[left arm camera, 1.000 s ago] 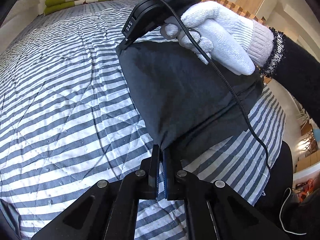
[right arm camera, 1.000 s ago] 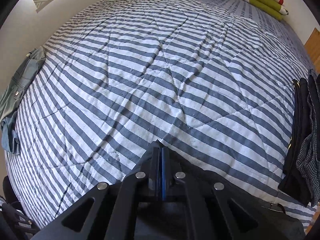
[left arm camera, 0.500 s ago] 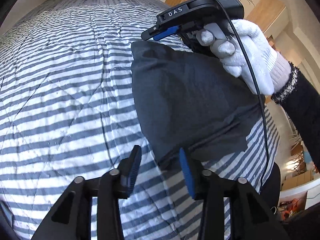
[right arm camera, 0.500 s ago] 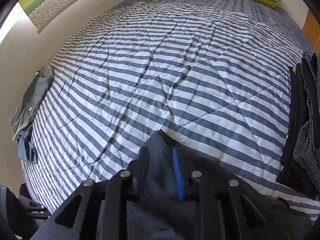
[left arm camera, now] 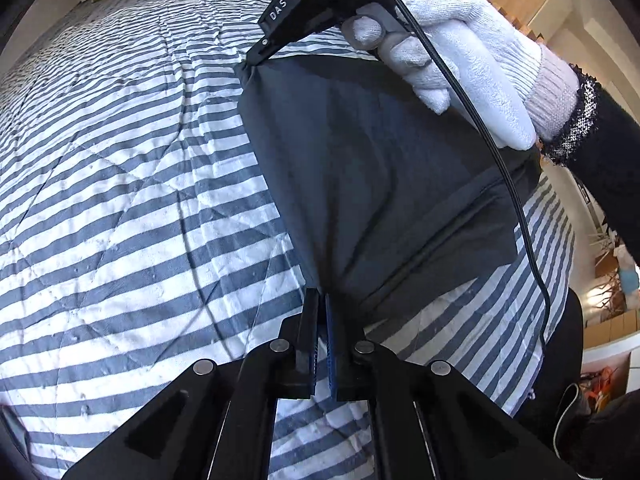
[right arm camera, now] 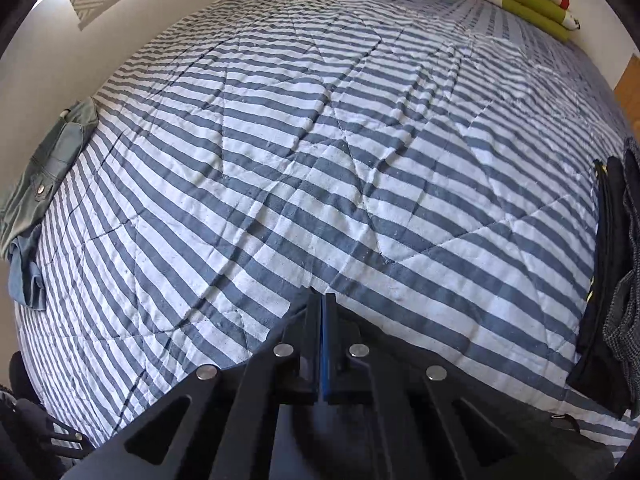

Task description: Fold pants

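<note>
- Left gripper (left arm camera: 322, 300): just closing in, now pinched together on the near corner of the pants (left arm camera: 380, 184); cloth plainly caught between the pads.
- Right gripper (left arm camera: 256, 50): also just closing, now nipped shut at the far corner of the same panel, gripped by a white-gloved hand (left arm camera: 460, 48). From its own camera, only closed fingers (right arm camera: 308, 320) over dark cloth.
- Lies as a dark, already doubled panel over the near right part of the striped quilt (left arm camera: 120, 160), drawn fairly flat between the two pinches; hard to tell whether resting on the quilt or lifted just clear of it.
- Looks light, thin and limp: likely to sag and crease wherever unsupported, and to slide layer over layer.
- Best taken at corners and along the seamed hem toward the quilt's near edge, catching every layer in one bite.
- Worth keeping both pinches level and taut while carrying across the quilt, to avoid a skewed fold.
- Nothing fragile; main risk probably a slipped inner layer.
</note>
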A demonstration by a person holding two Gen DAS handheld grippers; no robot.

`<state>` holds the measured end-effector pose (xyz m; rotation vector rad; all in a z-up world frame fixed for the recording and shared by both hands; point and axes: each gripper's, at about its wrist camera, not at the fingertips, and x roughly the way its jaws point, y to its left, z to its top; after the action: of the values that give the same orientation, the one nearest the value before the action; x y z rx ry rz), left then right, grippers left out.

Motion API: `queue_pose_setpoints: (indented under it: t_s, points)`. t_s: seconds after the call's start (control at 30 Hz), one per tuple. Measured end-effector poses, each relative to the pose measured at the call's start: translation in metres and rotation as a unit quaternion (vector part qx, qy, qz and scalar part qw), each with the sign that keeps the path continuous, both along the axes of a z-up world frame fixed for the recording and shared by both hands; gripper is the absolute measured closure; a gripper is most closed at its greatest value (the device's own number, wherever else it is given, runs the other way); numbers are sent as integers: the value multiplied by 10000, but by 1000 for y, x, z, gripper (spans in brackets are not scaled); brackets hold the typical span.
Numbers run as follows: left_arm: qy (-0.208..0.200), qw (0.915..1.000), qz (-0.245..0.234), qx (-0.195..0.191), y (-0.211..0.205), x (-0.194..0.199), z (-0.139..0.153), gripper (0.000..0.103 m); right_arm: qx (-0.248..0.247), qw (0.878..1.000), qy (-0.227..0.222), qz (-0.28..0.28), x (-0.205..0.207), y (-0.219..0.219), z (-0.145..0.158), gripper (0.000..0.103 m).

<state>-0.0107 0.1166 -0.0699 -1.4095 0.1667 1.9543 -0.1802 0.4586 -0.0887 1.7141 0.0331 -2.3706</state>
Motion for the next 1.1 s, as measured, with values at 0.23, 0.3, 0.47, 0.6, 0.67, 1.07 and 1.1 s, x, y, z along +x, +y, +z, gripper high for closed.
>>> queue_pose_setpoints:
  t_s: [0.23,0.3,0.47,0.6,0.67,1.07,1.1]
  points:
    - [24,10000,22,73,-18,-14,26,91,-249,9975,292,-597,47,48,42,89]
    - [-176,9996,98,196,-15,-25,23,60,-405,9971,244,-600,76,57,48,87]
    - [-863,9950,140,480,-12,-22,-7,48,-510,9973,-416,-335,139,45,19,78]
    - [-913,9949,182,383,-1,-13,-8,99,-490,9948,-853,-257,182,47,-9,78]
    - [-772,9946,102,691,-10,-7,14,99,-639,9926,-978,-320,198,58,-9,78]
    - [-573,9960,525,450,-19,-29,3,40,-908,9923,-464,-697,220,93,50,78]
    - [-625,9956,511,474,-16,-30,-2,54,-887,9933,-271,-694,209,91,60,78]
